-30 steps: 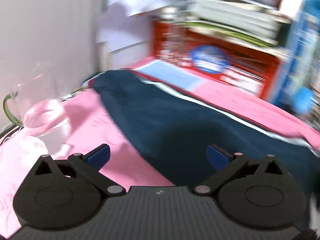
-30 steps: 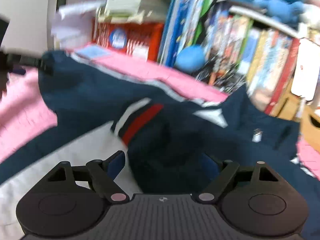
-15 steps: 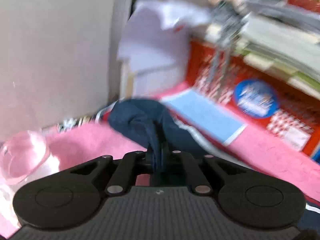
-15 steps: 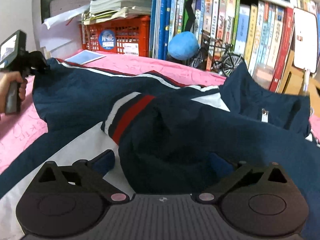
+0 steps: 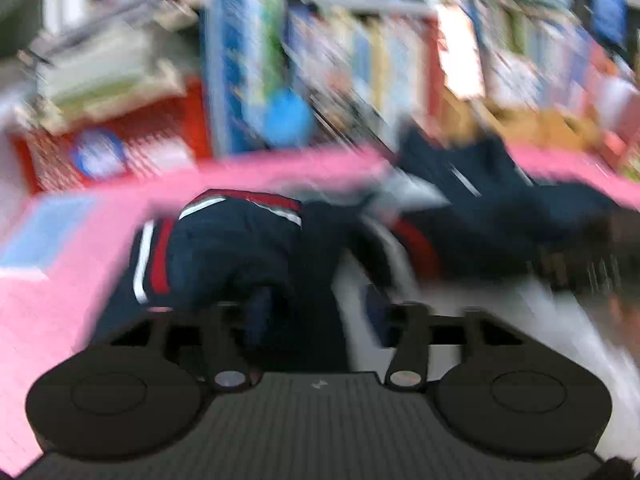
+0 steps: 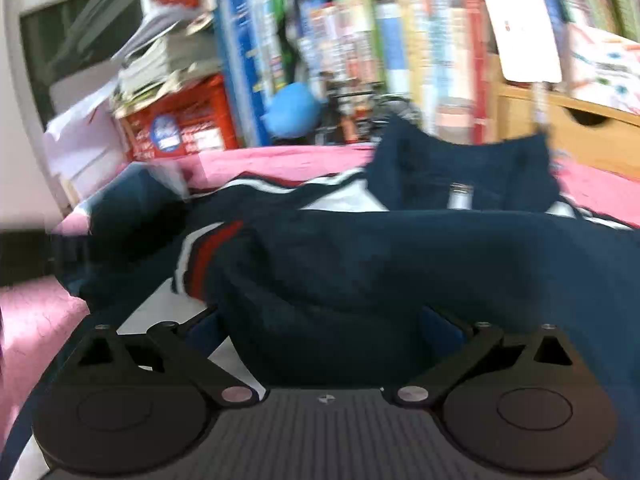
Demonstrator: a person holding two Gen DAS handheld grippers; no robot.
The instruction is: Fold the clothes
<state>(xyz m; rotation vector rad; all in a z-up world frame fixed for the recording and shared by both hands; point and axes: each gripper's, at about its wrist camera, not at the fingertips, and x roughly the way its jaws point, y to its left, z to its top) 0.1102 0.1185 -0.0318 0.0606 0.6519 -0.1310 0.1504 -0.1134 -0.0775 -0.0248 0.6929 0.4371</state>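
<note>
The left gripper has its jaws partly apart; they have just been opening after being clamped on a bunched sleeve half a second ago. Dark navy cloth still lies between the fingers, but the blur hides whether the pads touch it. Just ahead of it the sleeve cuff, with its red and white stripes, is now folded in over the jacket body, where before it was stretched out toward the wall. The view has swung away from the wall and glass to face the bookshelf.

The right gripper stands wide open over a thick fold of the navy jacket, which bulges up between the fingers; I cannot tell if the pads touch it. It sits much as it did half a second ago, slightly rolled.

The jacket lies across the pink bedspread, collar and zipper pull toward the back. Bare pink cloth lies open on the left side. The far edge is crowded: a red crate with stacked papers, a blue ball, a row of books and a wooden box close behind the collar.
</note>
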